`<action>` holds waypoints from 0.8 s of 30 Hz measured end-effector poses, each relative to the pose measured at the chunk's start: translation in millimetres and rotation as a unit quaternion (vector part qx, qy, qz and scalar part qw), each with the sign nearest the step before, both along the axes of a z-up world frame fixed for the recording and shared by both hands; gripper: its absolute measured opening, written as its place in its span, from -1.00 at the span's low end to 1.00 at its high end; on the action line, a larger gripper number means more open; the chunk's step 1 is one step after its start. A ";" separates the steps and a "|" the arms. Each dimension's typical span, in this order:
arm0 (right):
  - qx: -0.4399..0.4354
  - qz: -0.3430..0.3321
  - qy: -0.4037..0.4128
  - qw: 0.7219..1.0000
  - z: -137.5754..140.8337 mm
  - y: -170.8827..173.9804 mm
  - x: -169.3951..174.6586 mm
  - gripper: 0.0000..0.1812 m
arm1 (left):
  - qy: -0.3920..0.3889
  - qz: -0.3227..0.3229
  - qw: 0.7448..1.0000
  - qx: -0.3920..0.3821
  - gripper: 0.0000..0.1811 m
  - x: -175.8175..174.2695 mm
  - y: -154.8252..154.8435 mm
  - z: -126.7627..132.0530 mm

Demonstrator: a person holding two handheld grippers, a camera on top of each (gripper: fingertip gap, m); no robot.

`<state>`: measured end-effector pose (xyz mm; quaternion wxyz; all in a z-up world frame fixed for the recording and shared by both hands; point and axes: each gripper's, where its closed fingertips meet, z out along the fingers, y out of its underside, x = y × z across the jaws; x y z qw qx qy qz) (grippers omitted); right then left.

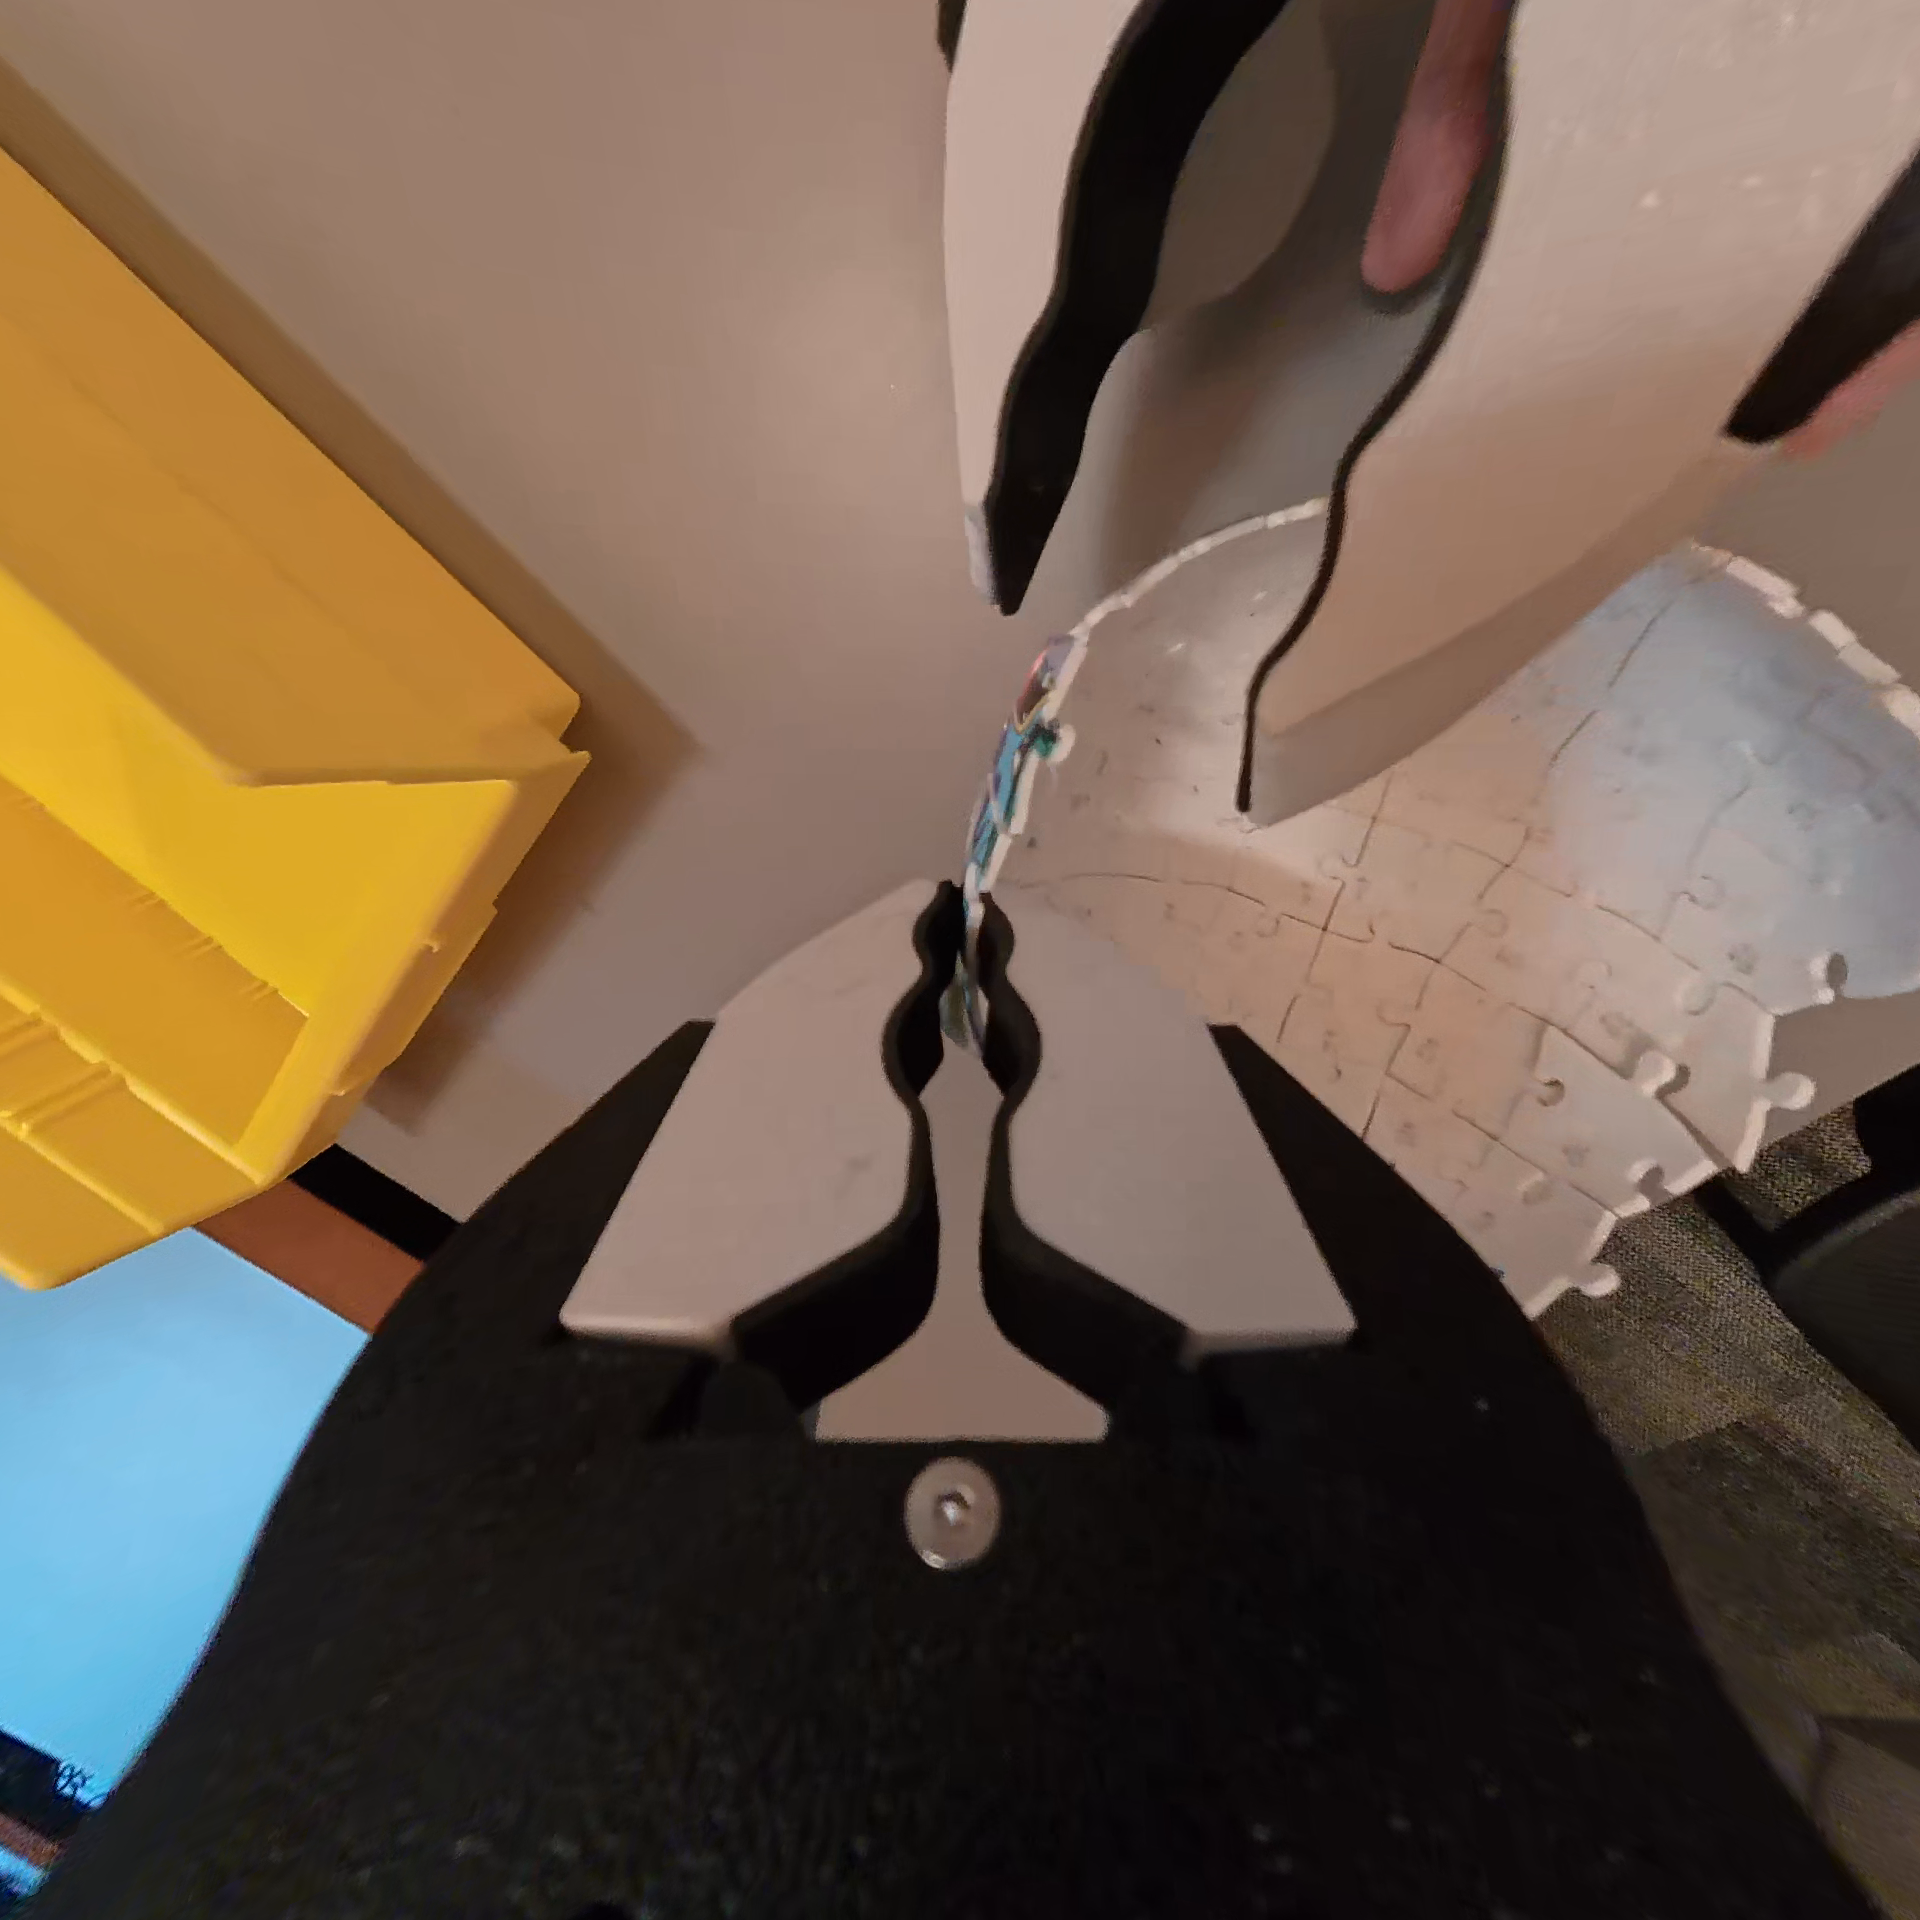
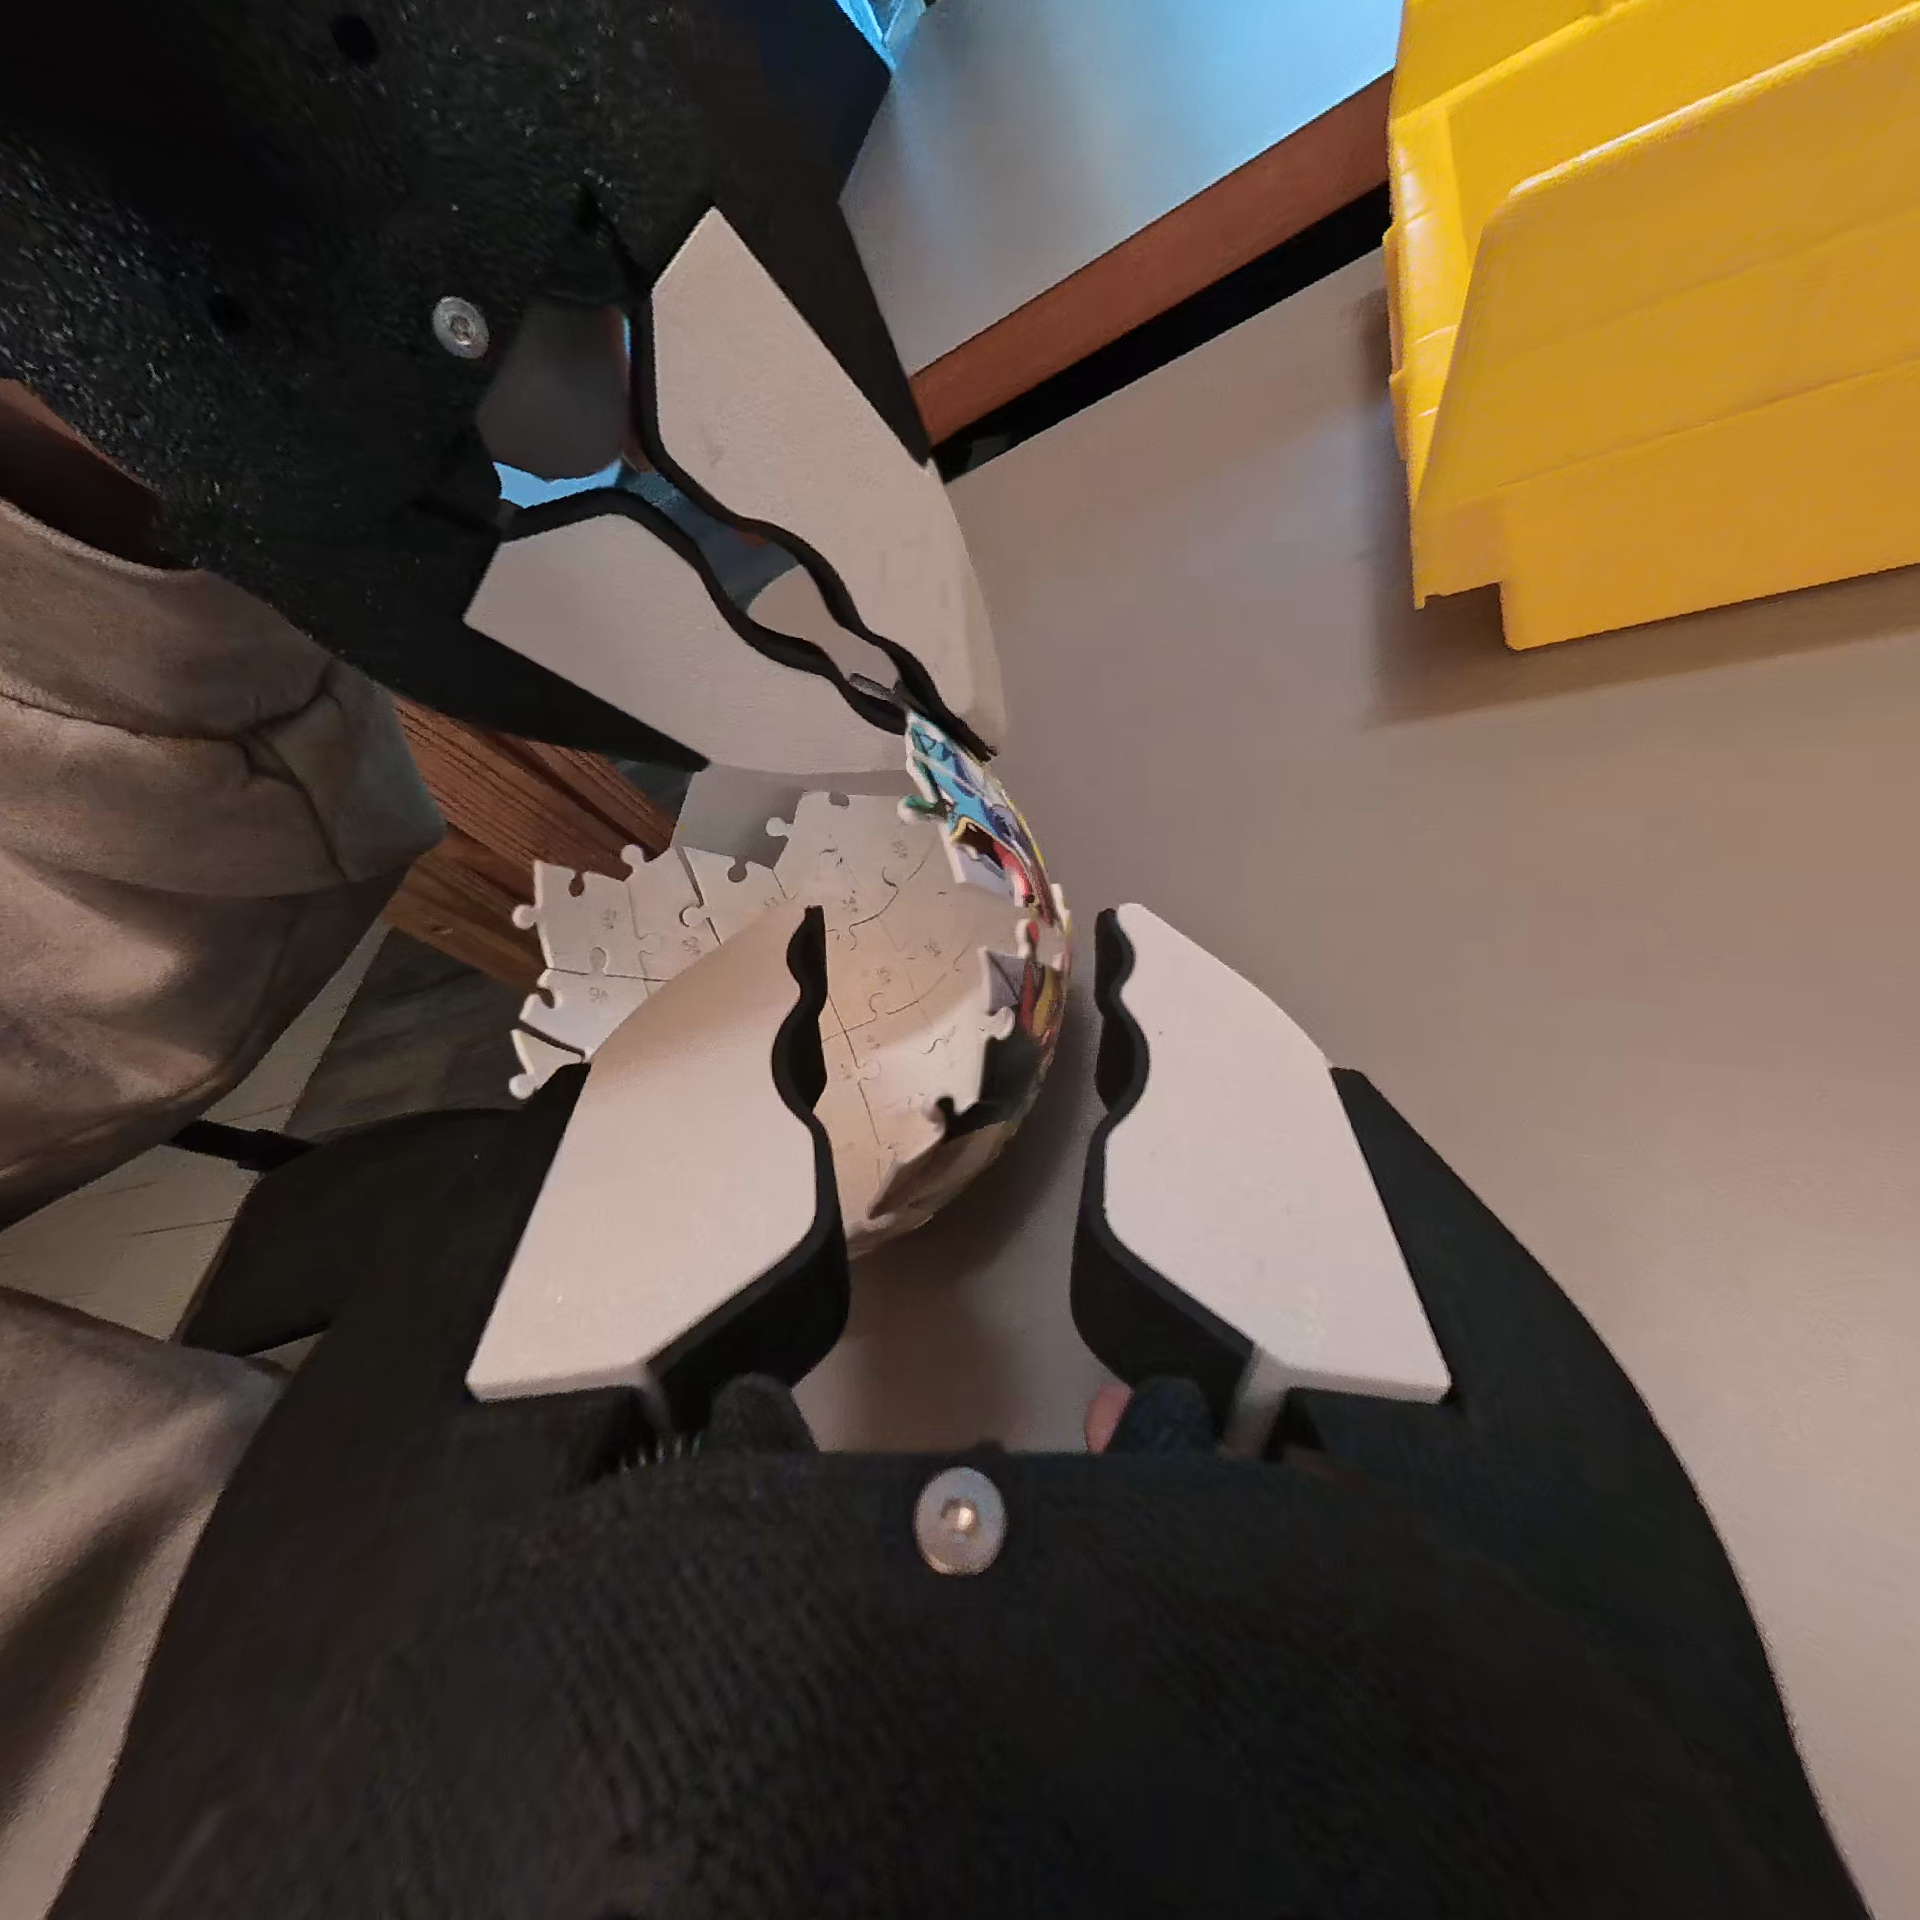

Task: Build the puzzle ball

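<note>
My left gripper [image 1: 964, 935] pinches the half-built ball's [image 1: 1507, 883] rim; my right gripper [image 2: 961, 1039] gapes around its edge, gripping nothing, near the yellow bin [image 2: 1662, 364].

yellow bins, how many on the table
1 for sure: a yellow bin at the table's far edge, beyond the puzzle ball. Stepped walls may mean more are nested.

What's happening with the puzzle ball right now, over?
Left claw shut on puzzle ball rim. Right claw open, straddling the ball's wall. Ball half built, white inside showing. Yellow bin off to the side, nothing blocking.
</note>
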<state>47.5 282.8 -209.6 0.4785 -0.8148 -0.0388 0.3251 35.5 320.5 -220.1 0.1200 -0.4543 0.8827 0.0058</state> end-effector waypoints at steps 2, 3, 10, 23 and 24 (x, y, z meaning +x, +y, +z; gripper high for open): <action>0.000 0.002 0.004 1.000 -0.9 2.2 3.1 -0.45 | -0.001 0.000 1.000 -0.006 -0.98 0.6 -0.2 -0.2; -0.001 0.002 0.003 1.000 -1.9 3.4 4.7 -0.45 | -0.002 -0.001 1.000 -0.009 -0.98 0.8 -0.2 -0.4; -0.002 0.036 -0.035 0.999 -8.7 9.6 3.9 -0.48 | 0.001 -0.004 1.000 -0.013 -0.98 1.1 3.4 -3.3; 0.031 0.044 -0.124 0.991 27.7 -18.3 17.5 -0.35 | 0.008 0.007 0.999 -0.030 -0.97 1.4 13.1 -8.1; 0.037 0.040 -0.130 0.990 37.4 -26.8 17.1 -0.29 | 0.011 0.007 0.999 -0.030 -0.97 0.5 14.0 -8.5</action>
